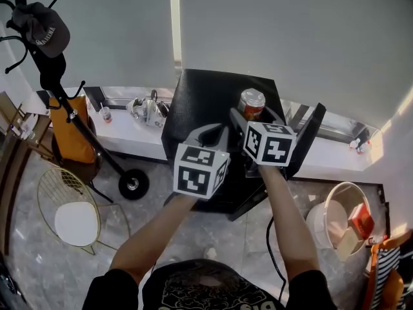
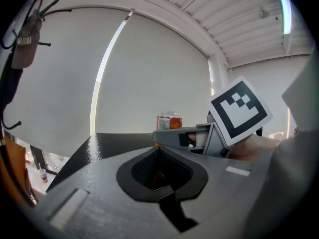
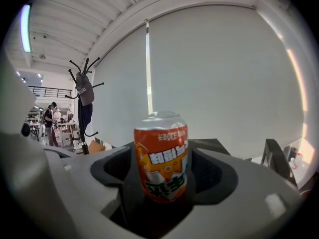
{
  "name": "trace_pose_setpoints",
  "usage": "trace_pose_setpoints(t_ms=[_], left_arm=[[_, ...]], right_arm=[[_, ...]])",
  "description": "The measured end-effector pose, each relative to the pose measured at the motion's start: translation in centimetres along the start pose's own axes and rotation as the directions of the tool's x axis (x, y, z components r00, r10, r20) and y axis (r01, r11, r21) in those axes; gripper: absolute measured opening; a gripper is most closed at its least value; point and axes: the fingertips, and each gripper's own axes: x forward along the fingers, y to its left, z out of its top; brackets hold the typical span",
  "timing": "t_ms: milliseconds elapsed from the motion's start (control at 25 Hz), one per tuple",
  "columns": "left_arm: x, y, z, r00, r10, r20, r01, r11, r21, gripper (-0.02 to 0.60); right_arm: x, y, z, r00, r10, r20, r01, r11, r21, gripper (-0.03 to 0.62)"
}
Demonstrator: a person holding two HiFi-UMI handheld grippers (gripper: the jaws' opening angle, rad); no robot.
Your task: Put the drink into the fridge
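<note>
Status: left gripper point(image 1: 211, 134) at the fridge point(image 1: 200, 102) front edge, jaws pressed together, empty. Right gripper point(image 1: 255, 117) over the fridge top, jaws spread either side of the drink can point(image 3: 161, 156), pads clear of it. Can stands on the fridge top, not inside. Door point(image 1: 303, 141) looks swung open at the fridge's right. Remaining: grip, load, release.
</note>
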Motion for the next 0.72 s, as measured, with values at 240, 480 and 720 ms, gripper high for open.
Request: trace_pose_setpoints(t_ms=[240, 480, 720], left_arm=[[0.4, 0.1, -0.4, 0.999, 0.051, -0.013, -0.051, 0.999, 0.001, 0.005], [0.4, 0.1, -0.9, 0.994, 0.109, -0.016, -0.109, 0.994, -0.006, 0.005], [-0.1, 0.0, -1.4, 0.987, 0.158, -0.022, -0.158, 0.987, -0.018, 0.005]], right_arm=[[1.2, -0.7, -0.1, 1.000, 0.000, -0.014, -0.001, 1.000, -0.030, 0.370], [1.6, -0.3, -0.2, 0.998, 0.063, -0.027, -0.064, 0.996, -0.065, 0.333], [1.3, 0.0, -0.1, 0.993, 0.114, -0.014, -0.115, 0.990, -0.085, 0.330]])
